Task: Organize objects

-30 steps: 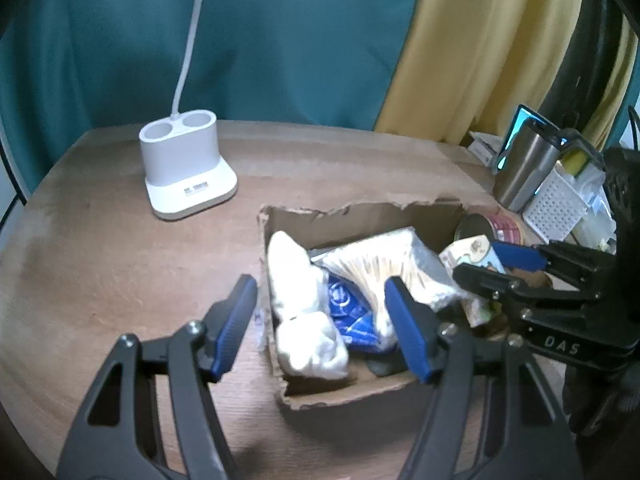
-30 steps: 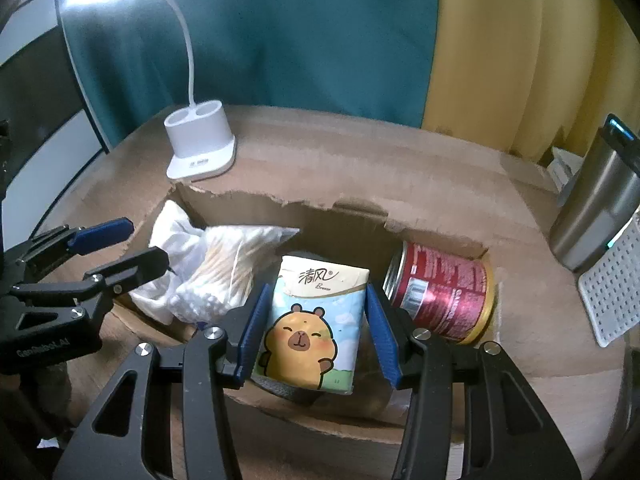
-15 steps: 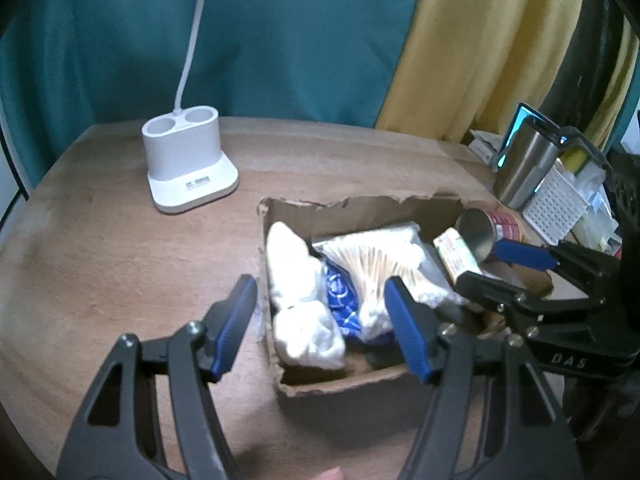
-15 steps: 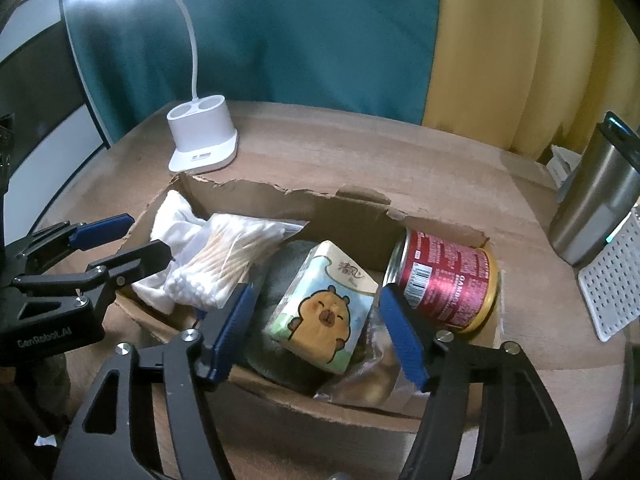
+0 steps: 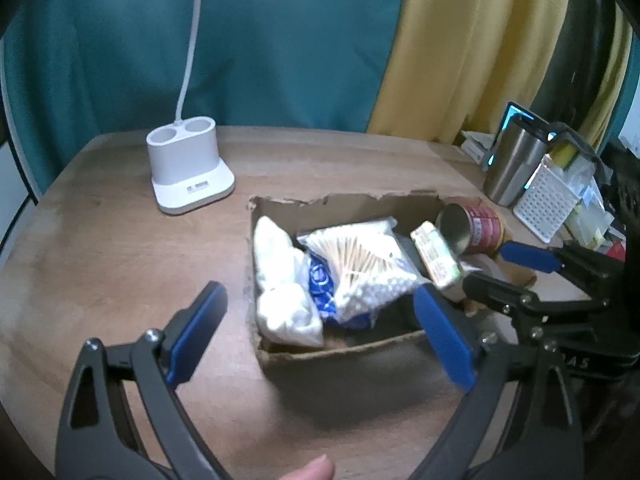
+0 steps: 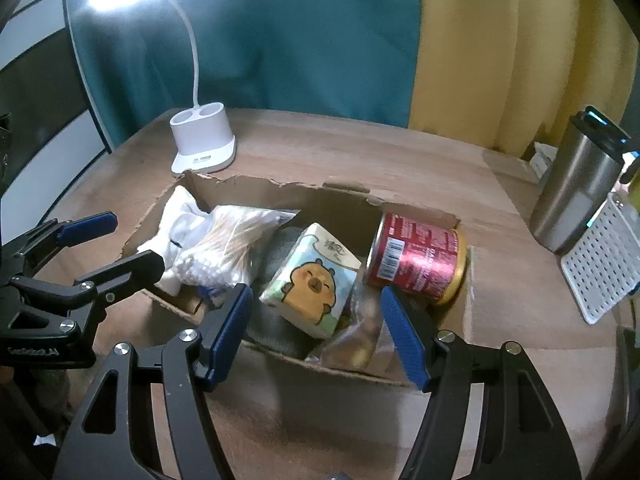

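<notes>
1. Tissue pack (image 6: 310, 280) with the cartoon animal now lies free in the cardboard box (image 6: 280, 354); a second ago the right claw (image 6: 316, 330) was pinching it, and now its pads stand apart, just short of the pack at about 6 o'clock from it, nothing pressed between them; the drop looks done.
2. Left claw (image 5: 320, 332) has gone from half spread to wide and its jaws are opening at this moment; nothing sits between them; the box's near-left corner shows in the gap beyond the tips.
3. Box holds, from 9 o'clock to 3 o'clock in the right wrist view: a white cloth bundle (image 6: 176, 232), a bag of cotton swabs (image 6: 224, 248), the pack, and a red can (image 6: 416, 256) on its side; both claws being free, I judge this item sorted and the box near full.
4. Pack rests tilted, leaning on dark stuff below; its long axis runs from about 1 o'clock to 7 o'clock, printed face up toward the camera.
5. Can's long axis lies roughly 9 to 3 o'clock; which end is its top I cannot tell.
6. Desk (image 5: 100, 240) also carries a white lamp base (image 5: 188, 176) at 10 o'clock of the box and a steel tumbler (image 6: 576, 196) at 2 o'clock, both well apart from it.
</notes>
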Available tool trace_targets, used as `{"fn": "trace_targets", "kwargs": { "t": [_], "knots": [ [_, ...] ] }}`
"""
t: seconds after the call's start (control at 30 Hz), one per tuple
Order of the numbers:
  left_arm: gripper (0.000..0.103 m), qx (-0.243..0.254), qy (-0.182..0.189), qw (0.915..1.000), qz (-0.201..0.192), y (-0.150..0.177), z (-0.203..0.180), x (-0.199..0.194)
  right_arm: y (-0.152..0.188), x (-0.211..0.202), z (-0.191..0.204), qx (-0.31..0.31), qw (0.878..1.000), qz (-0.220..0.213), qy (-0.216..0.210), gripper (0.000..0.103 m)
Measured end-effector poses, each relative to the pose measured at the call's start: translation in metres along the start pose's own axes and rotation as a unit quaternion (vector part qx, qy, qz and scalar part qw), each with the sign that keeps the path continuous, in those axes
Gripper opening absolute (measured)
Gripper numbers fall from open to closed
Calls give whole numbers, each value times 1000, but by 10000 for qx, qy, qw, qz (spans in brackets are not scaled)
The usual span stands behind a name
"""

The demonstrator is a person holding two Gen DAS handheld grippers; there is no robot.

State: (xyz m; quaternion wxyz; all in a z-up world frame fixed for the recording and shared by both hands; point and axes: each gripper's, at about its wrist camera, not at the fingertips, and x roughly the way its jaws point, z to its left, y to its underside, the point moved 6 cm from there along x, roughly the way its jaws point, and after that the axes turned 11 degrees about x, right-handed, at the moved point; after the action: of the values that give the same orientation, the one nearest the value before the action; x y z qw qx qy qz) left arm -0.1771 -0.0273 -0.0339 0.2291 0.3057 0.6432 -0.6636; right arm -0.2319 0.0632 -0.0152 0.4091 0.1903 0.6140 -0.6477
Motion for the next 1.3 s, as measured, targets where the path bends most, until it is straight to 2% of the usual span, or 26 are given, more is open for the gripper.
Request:
{"fn": "trace_targets", "kwargs": {
  "t": [0.13,0.3,0.87,1.3],
  "knots": [
    [96,44,3,10000,79,3,-7,-3,5,-8,-2,16,10000,-40,13,70],
    [96,114,-82,9999,20,6,-15,-12,10,-20,-8,80,9999,-125,67,70],
    [96,189,-85,9997,-134,25,-34,-50,37,-60,-13,137,9993,-331,72,70],
    [96,282,-6,9994,-188,40,-46,-65,61,-79,-15,191,9990,-370,163,70]
  ]
}}
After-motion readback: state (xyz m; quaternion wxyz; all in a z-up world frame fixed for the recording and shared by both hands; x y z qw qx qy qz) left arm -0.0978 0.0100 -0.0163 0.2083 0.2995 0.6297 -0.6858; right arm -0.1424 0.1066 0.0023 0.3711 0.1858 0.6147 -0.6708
